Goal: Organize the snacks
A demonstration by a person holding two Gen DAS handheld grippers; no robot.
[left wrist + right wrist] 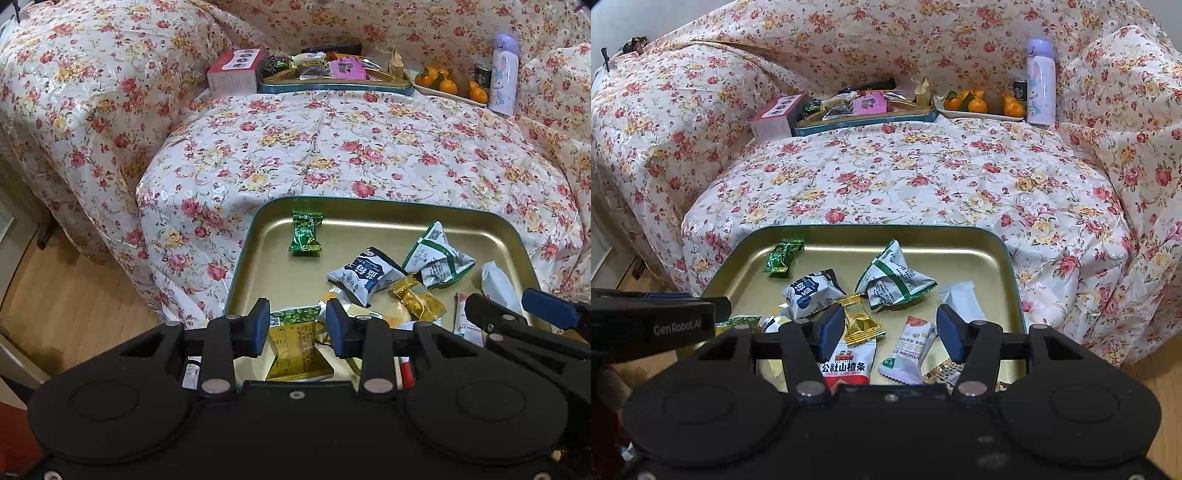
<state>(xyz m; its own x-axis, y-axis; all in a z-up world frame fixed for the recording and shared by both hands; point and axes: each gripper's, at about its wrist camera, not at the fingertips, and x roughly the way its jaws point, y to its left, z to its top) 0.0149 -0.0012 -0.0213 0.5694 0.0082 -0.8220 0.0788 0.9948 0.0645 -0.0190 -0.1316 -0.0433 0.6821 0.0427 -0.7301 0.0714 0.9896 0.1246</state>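
A gold tray with a teal rim (369, 202) (868, 229) holds loose snacks: a green candy (306, 236) (783, 256), a blue-white packet (365, 275) (812, 291), a green-white packet (436, 258) (894, 277), a white packet (496, 280) (960, 299) and a gold packet (417, 299) (860, 325). My left gripper (297, 326) is shut on a yellow-green packet (295, 347) over the tray's near left corner. My right gripper (890, 334) (515, 308) stands open above a red-white packet (846, 365) and a hawthorn strip (905, 350), touching neither.
At the back of the floral-covered seat (332, 155) stand a second tray of snacks (332, 88) (864, 122), a pink box (232, 74) (775, 118), a plate of tangerines (447, 83) (979, 105), a dark can (1019, 88) and a lilac bottle (502, 74) (1039, 81). Wooden floor (74, 295) lies left.
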